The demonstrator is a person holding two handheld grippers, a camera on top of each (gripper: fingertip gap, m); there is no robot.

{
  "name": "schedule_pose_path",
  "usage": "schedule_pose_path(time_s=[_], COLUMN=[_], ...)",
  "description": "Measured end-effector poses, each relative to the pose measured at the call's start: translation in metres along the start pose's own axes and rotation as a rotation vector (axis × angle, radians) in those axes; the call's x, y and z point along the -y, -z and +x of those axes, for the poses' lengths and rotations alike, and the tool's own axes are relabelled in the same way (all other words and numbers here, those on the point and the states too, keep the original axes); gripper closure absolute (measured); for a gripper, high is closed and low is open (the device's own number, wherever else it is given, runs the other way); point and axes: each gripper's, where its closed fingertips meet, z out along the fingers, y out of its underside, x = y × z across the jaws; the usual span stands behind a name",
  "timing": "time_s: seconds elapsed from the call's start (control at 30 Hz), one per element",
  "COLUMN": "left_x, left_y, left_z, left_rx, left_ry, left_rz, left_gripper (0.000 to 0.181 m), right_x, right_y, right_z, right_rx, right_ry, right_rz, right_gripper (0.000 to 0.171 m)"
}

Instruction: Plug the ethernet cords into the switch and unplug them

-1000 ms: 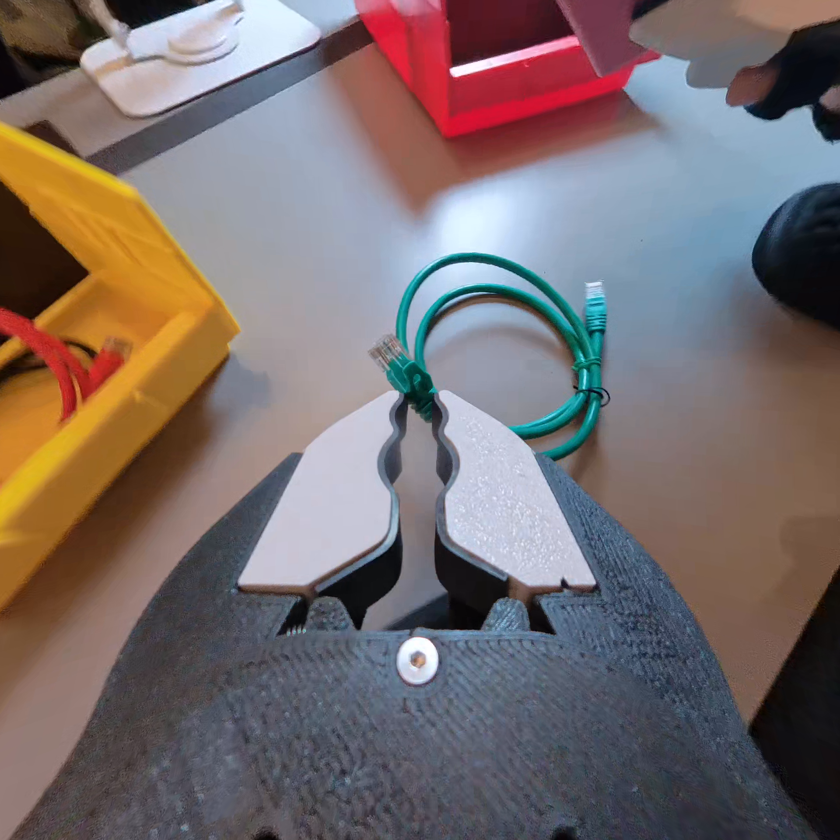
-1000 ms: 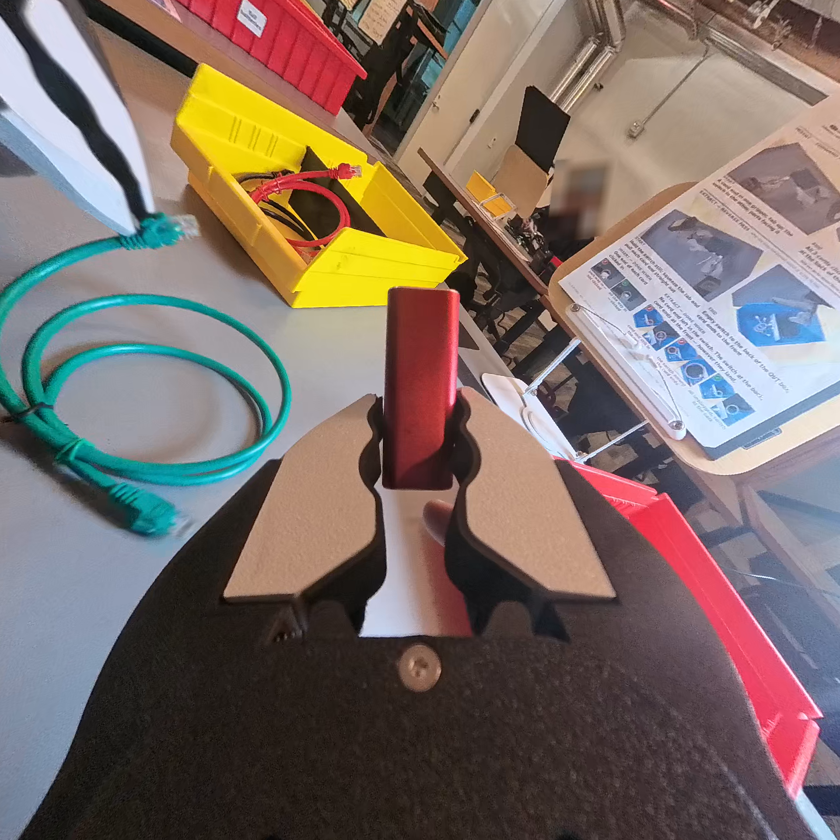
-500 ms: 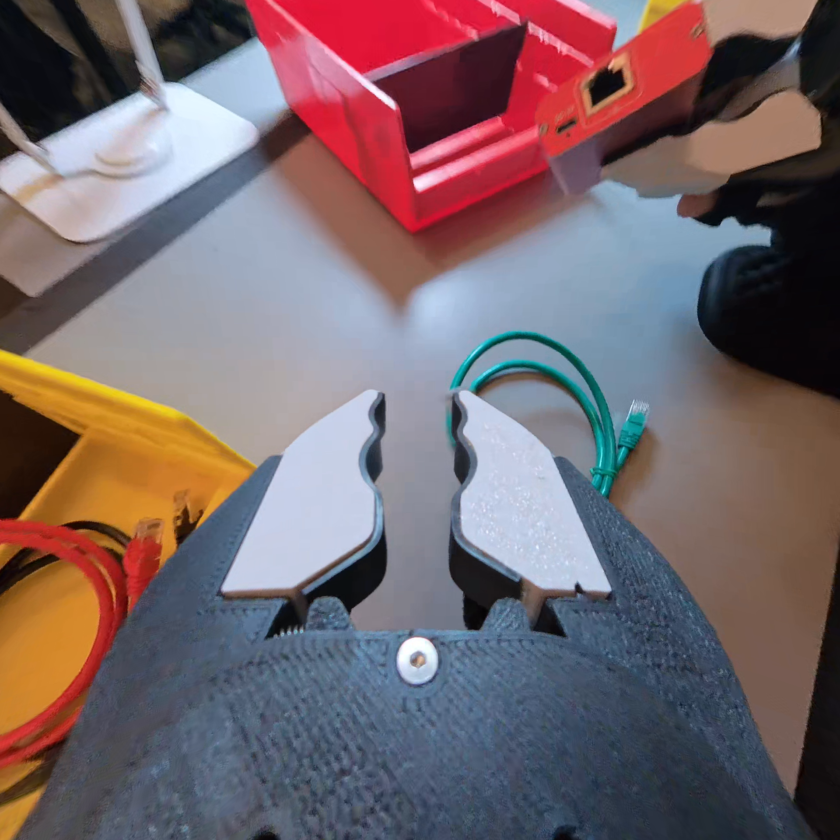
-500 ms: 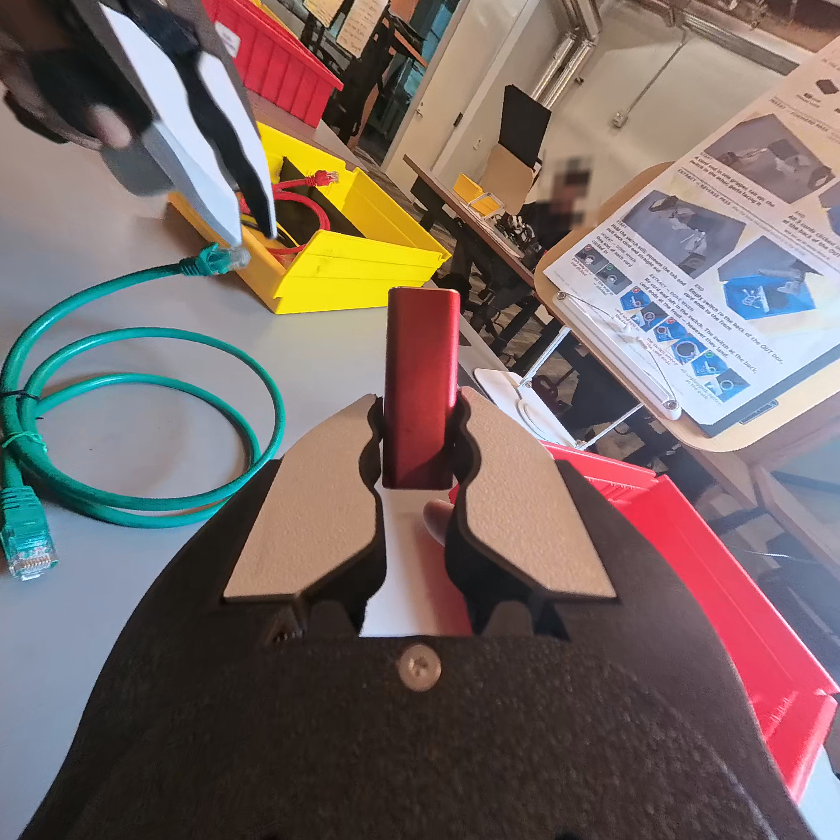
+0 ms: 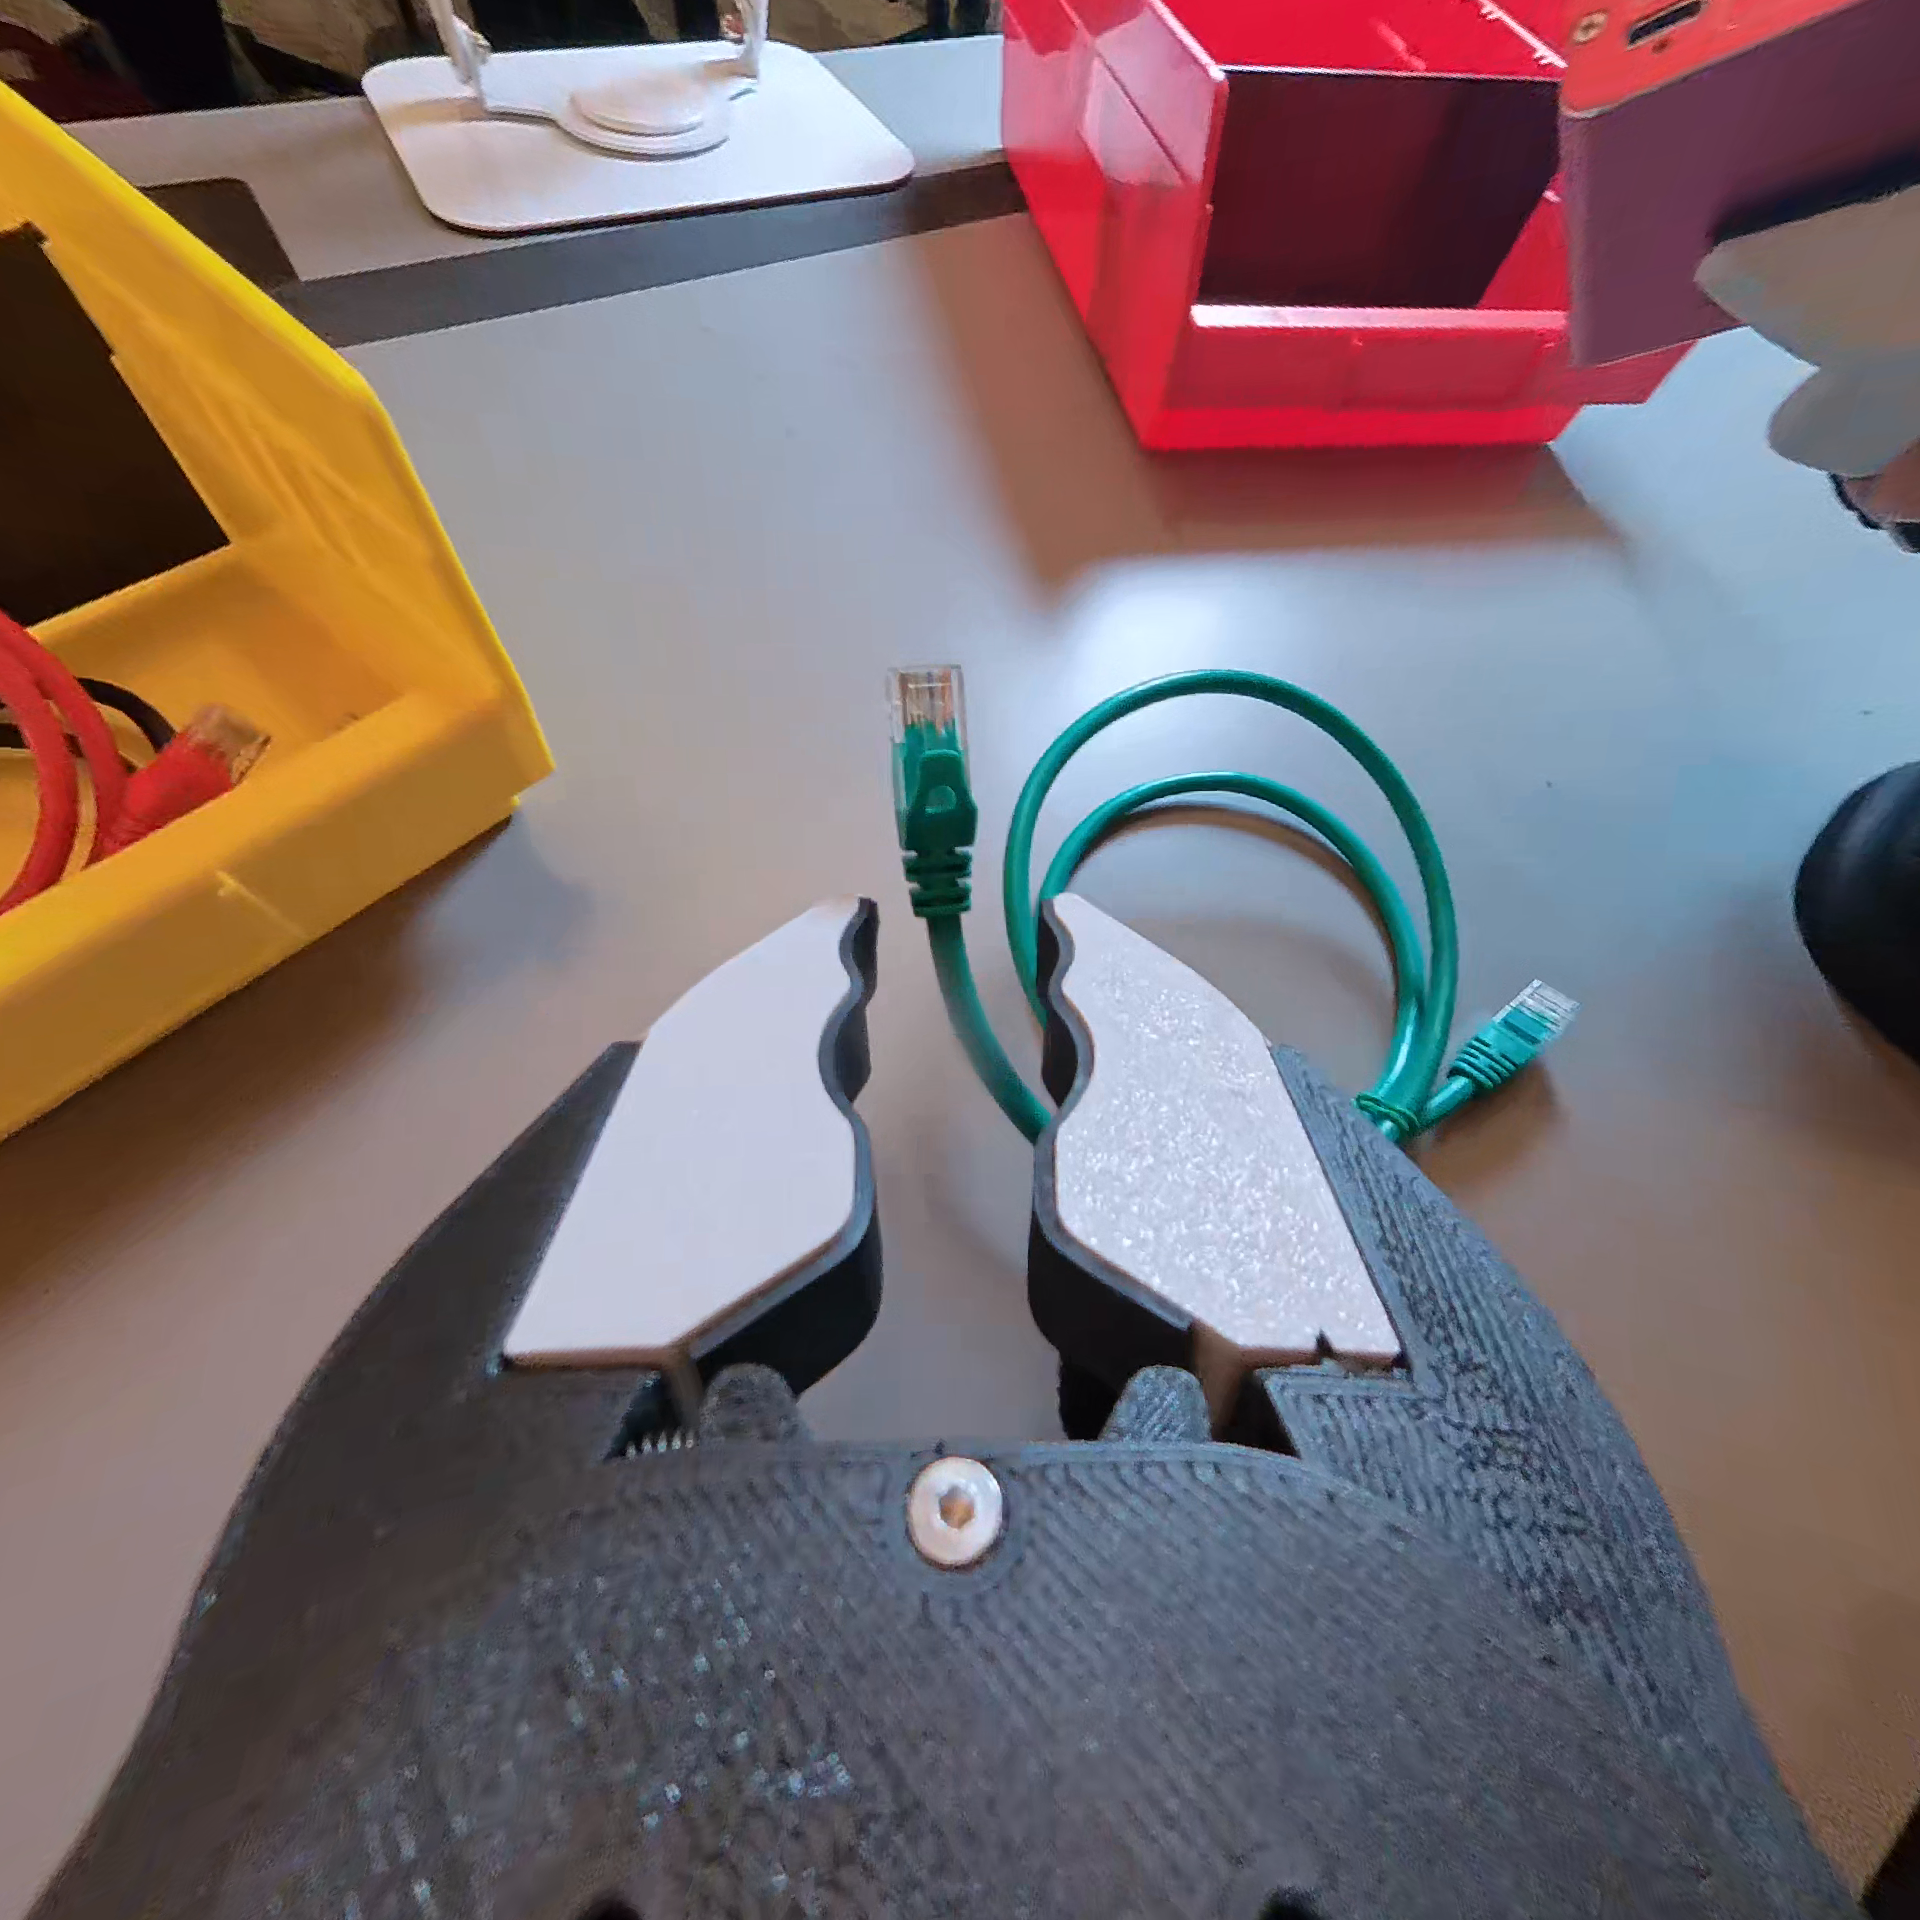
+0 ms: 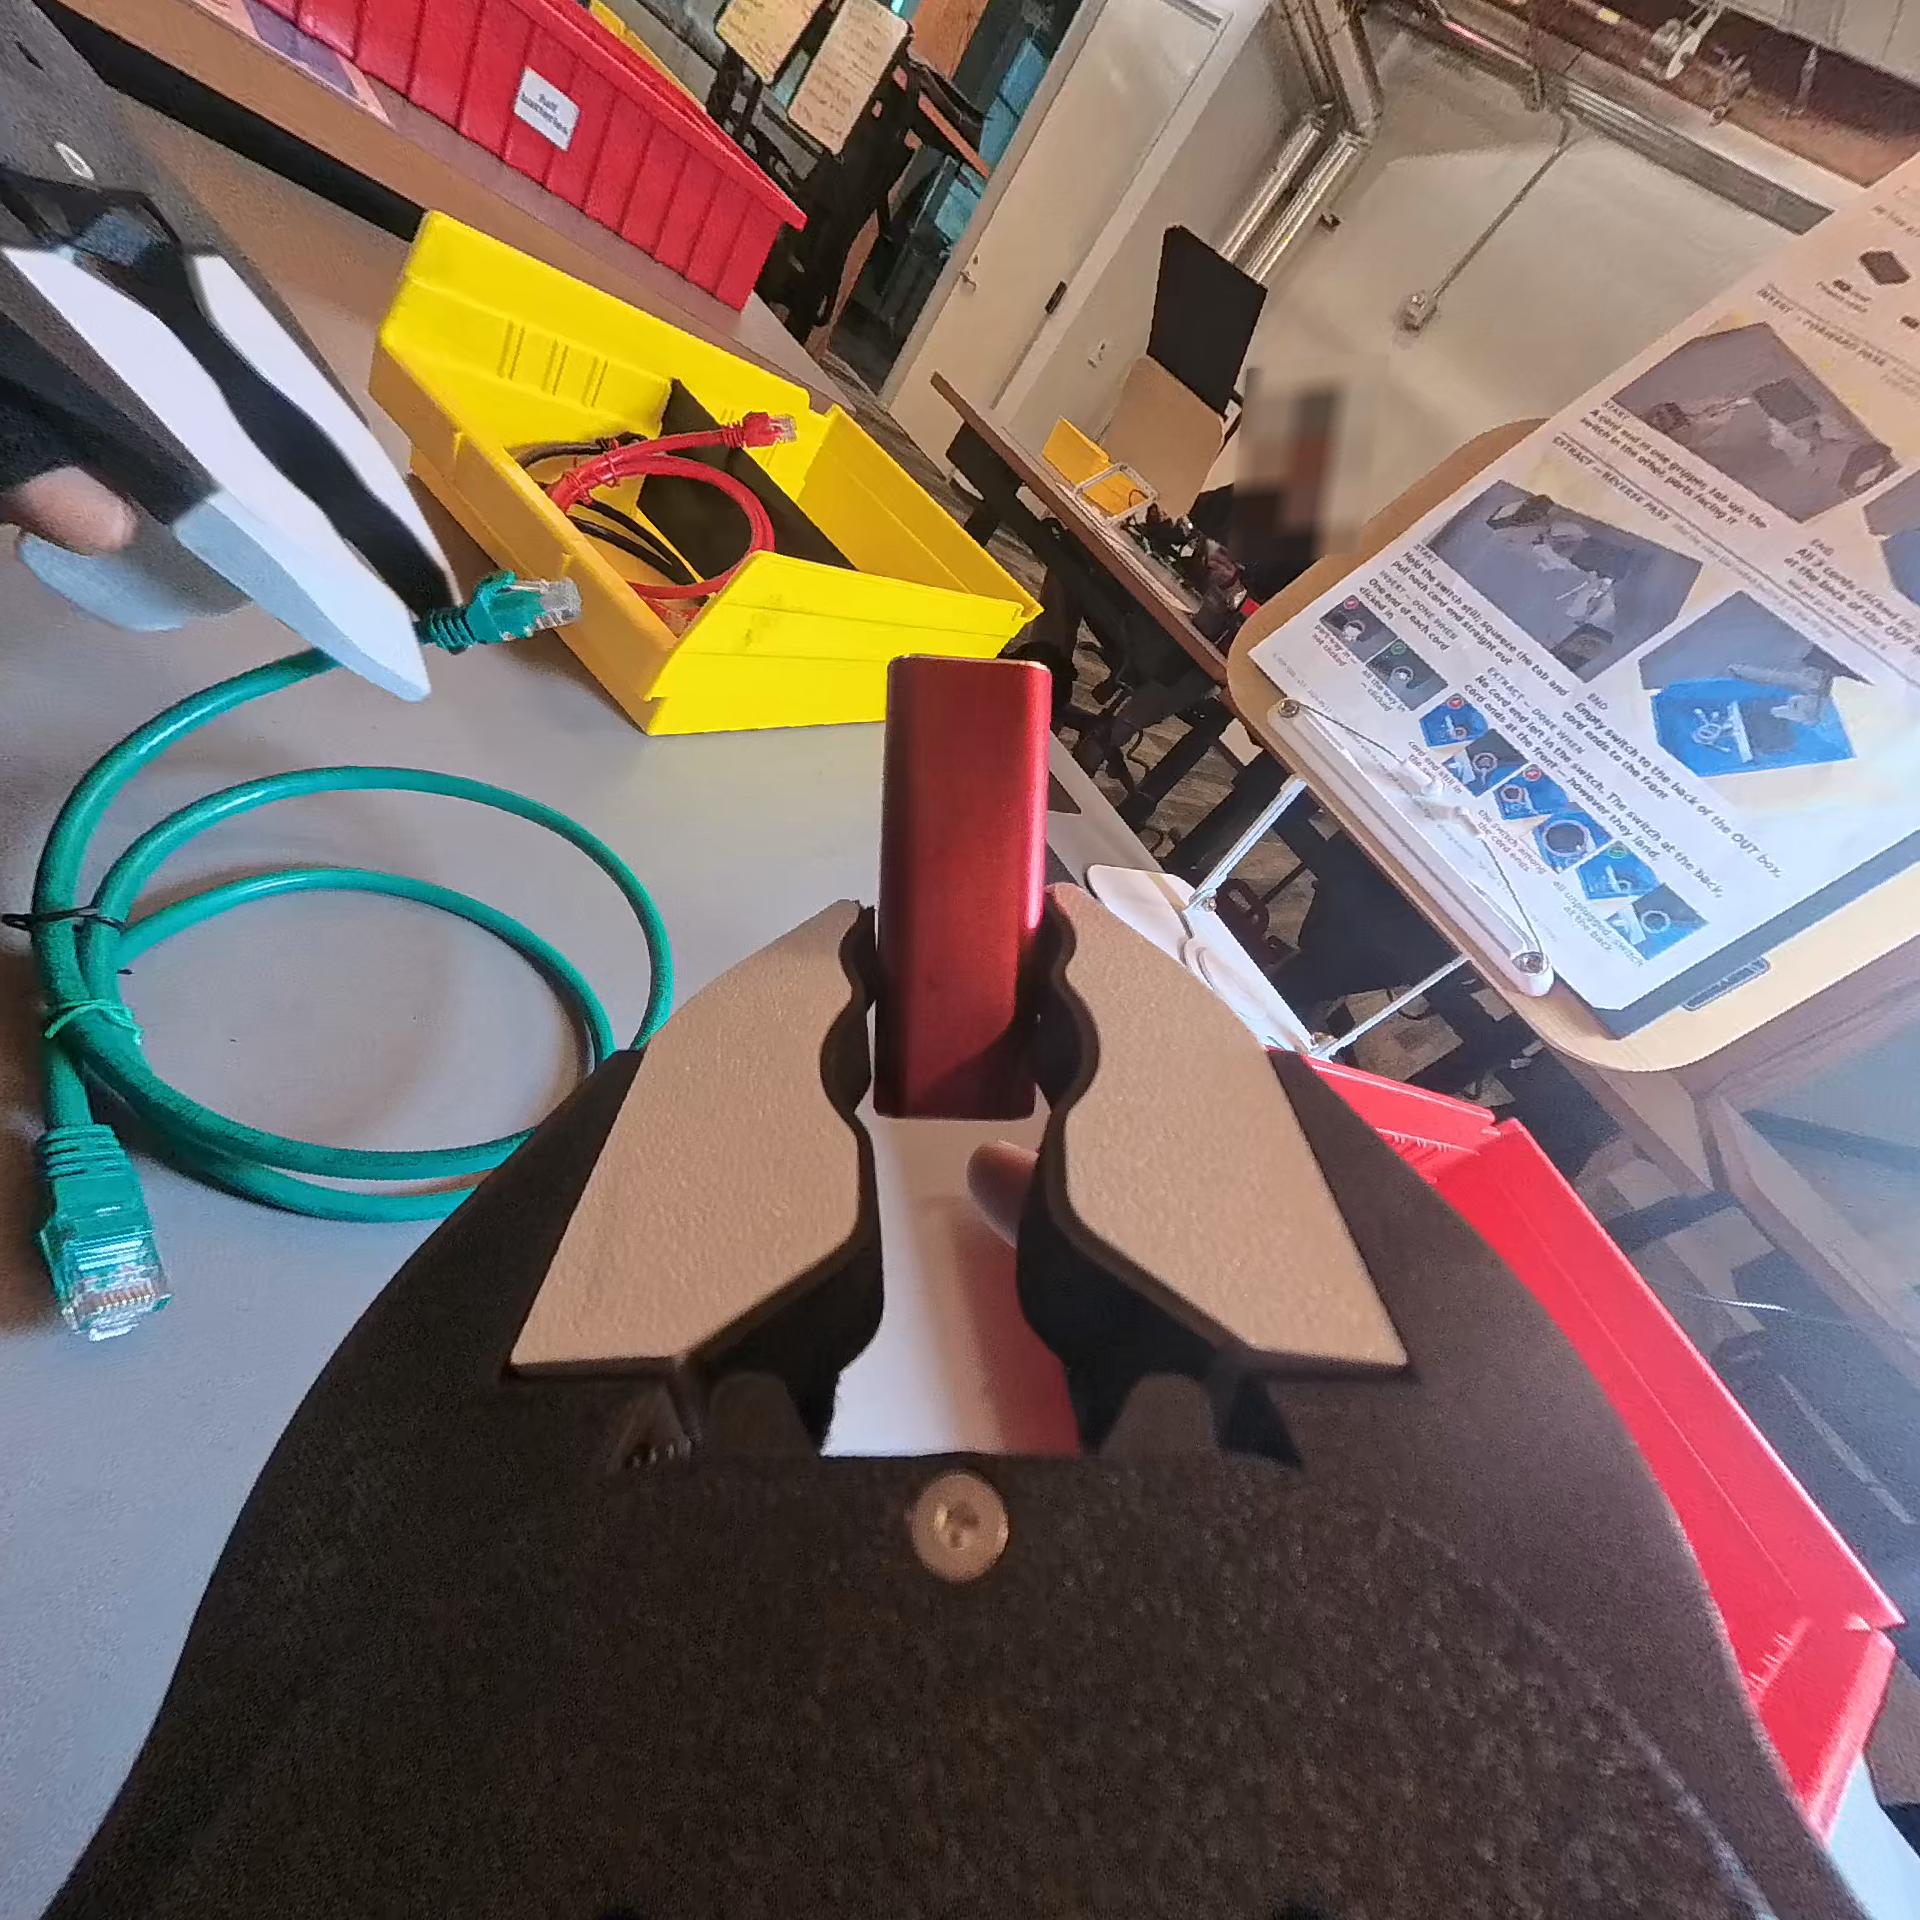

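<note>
The left tongs [image 5: 956, 914] are spread apart over the grey tabletop [image 5: 727, 540], with the green ethernet cord [image 5: 1236, 790] running up between the two fingers; its near plug [image 5: 925, 717] sits just past the fingertips, untouched by either finger as far as the left wrist view shows, while the right wrist view leaves it unclear whether the plug is lifted or lying flat; the rest of the cord lies coiled on the tabletop to the right, tied with small bands, its second plug [image 5: 1517, 1029] resting beside the coil; the right tongs [image 6: 956, 925] are pinching the red switch [image 6: 961, 883] upright between their fingers, and in the left wrist view the switch appears at the upper right corner, well above the cord; a yellow bin [image 5: 260, 582] stands close on the left with a red cord [image 6: 665, 488] and dark cables inside, its front corner near the plug yet apart from it; a red bin [image 5: 1340, 343] stands farther ahead on the right; between the two bins lies an open stretch of bare tabletop; a white stand base [image 5: 644, 135] sits at the far edge, beyond a dark strip; to the right a tilted board carries an instruction sheet [image 6: 1621, 748]; behind are further workbenches, another long red bin [image 6: 582, 135] and a pale wall with pipes.
</note>
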Motion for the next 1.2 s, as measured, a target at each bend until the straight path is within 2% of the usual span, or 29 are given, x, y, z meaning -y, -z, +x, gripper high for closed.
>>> schedule_pose_path(time_s=[0.07,0.27,0.47,0.57,0.67,0.77,0.87,0.93,1.03,1.2], left_x=[0.003,0.012,0.01,0.029,0.066,0.089,0.088,0.069,0.037,0.02], left_y=[0.0,0.001,-0.003,0.005,0.024,0.044,0.047,0.036,0.013,-0.01], left_z=[-0.007,-0.008,-0.006,-0.009,-0.016,-0.013,0.001,0.023,0.051,0.067], left_rx=[0.038,0.064,0.039,-0.009,-0.109,-0.266,-0.421,-0.545,-0.673,-0.72], left_ry=[-0.005,-0.021,-0.059,-0.184,-0.258,-0.371,-0.47,-0.495,-0.512,-0.555], left_rz=[0.015,0.072,0.049,0.04,-0.001,-0.159,-0.359,-0.488,-0.601,-0.687], left_gripper=[0.16,0.163,0.169,0.17,0.17,0.17,0.17,0.17,0.17,0.17], right_x=[0.0,-0.003,-0.003,-0.003,-0.002,-0.001,0.001,0.0,-0.006,-0.027], right_y=[0.001,0.0,0.002,0.002,0.002,0.003,0.002,0.0,-0.002,-0.011], right_z=[0.001,0.002,0.003,0.003,0.001,-0.002,-0.011,-0.018,-0.032,-0.046], right_rx=[-0.002,0.003,0.0,0.0,0.004,0.001,0.009,0.017,0.033,0.052], right_ry=[0.0,-0.011,-0.012,-0.013,0.01,0.08,0.185,0.274,0.42,0.636], right_rz=[0.002,0.0,0.006,0.009,0.025,0.043,0.068,0.067,0.044,-0.051], right_gripper=[0.144,0.144,0.144,0.144,0.144,0.144,0.144,0.144,0.144,0.144])
